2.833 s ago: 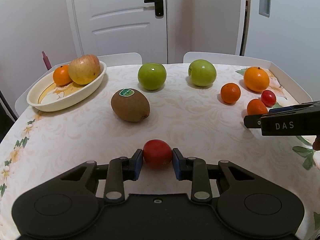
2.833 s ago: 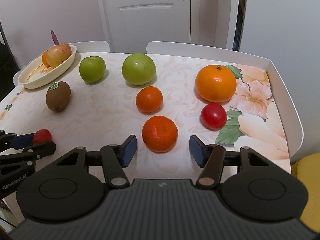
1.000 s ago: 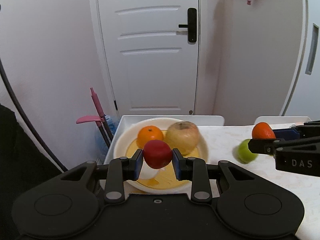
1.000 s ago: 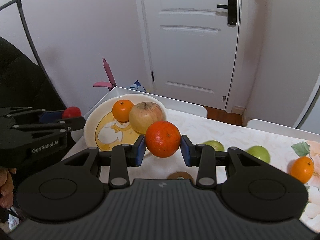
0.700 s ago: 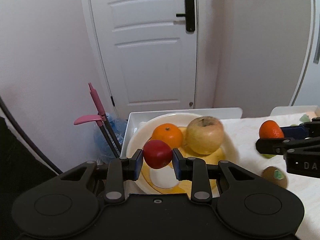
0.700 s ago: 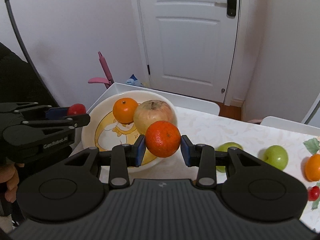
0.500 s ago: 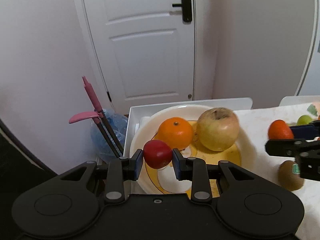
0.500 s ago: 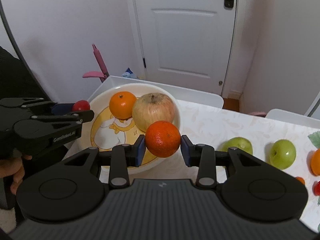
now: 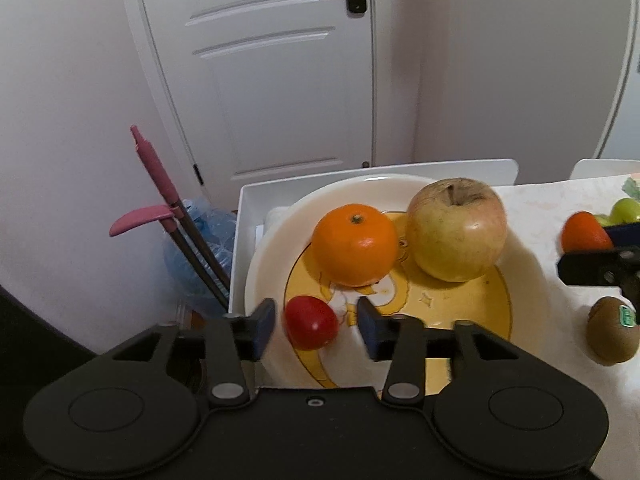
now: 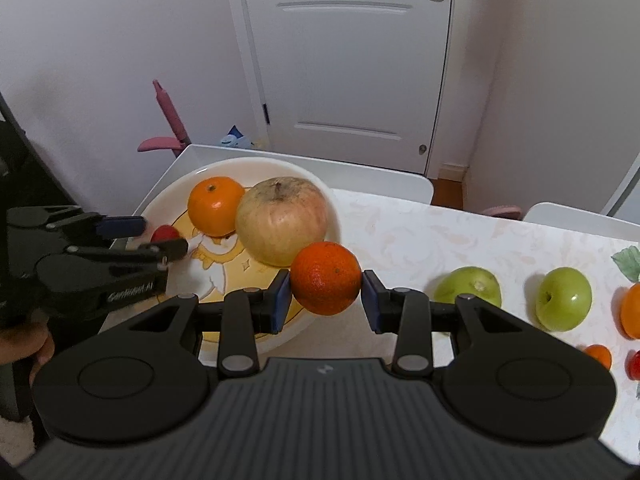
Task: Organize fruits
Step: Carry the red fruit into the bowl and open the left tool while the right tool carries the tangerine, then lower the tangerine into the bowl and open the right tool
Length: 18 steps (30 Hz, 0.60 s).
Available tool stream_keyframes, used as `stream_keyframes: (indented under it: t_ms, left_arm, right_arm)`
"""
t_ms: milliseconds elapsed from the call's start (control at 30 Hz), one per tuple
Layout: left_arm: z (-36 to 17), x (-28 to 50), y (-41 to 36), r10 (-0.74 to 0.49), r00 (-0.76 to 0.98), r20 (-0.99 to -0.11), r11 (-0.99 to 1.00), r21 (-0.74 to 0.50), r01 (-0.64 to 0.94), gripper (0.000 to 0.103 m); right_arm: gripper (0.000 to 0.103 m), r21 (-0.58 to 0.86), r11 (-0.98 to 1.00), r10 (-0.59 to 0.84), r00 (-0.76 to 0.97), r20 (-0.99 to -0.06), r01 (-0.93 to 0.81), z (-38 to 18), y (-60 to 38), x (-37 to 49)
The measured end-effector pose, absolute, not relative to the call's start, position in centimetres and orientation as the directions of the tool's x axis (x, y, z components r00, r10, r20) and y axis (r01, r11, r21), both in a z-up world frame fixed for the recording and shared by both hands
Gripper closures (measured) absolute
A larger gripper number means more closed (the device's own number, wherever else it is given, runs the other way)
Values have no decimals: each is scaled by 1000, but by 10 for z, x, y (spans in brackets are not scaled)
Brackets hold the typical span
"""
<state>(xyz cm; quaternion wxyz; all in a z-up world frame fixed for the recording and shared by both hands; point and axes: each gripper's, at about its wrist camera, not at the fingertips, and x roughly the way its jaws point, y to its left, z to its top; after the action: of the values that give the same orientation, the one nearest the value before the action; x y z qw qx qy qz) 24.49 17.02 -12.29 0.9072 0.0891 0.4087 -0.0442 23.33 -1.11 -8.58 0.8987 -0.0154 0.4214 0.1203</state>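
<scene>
Evidently the fruit is being gathered into the plate [image 9: 256, 280] at the corner of the surface [image 10: 460, 240], and two pieces are arriving at once. The left tongs [image 9: 316, 322] hang over the plate's near-left part with their jaws apart; the small red tomato [image 9: 311, 322] sits between them with a gap on each side, so I judge it released, though I cannot tell whether it already rests on the plate. In the plate lie an orange [image 9: 354, 244] and a large yellowish apple [image 9: 456, 228], side by side and seemingly touching.

The right tongs [image 10: 325, 300] are clamped on a mandarin [image 10: 325, 278], held above the plate's near rim, just in front of the apple. Still out on the surface are two green apples [image 10: 468, 286], a kiwi [image 9: 612, 330] and a few orange and red fruits at the far right edge.

Next, I would say, the left tongs must back away without nudging the tomato, and the right pair should carry the mandarin on over the bare yellow middle of the plate, lower it and part. The risk is a round fruit rolling against the others or over the shallow rim.
</scene>
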Motion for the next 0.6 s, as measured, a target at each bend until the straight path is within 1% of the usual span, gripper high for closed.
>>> stream_keyframes:
  t_ms: [67, 100, 233, 333, 600]
  left_arm:
    - [-119, 240, 168, 3, 678, -735, 978, 143, 150, 16]
    - [-117, 237, 168, 12, 689, -725, 977, 155, 147, 13]
    - [-108, 227, 171, 6, 700, -714, 979, 146, 141, 11]
    - [-105, 219, 173, 7, 697, -717, 981, 139, 133, 0]
    - [-105, 202, 172, -12, 695, -719, 977, 140, 162, 0]
  right_arm:
    - [51, 70, 972, 197, 619, -760, -224, -84, -13, 235]
    - [51, 68, 973, 195, 620, -760, -222, -83, -14, 236]
    - [51, 59, 972, 191, 618, -762, -227, -81, -15, 239]
    - [51, 57, 969, 197, 611, -766, -241, -82, -13, 242]
    - [51, 53, 950, 227, 567, -792, -307, -92, 6, 250]
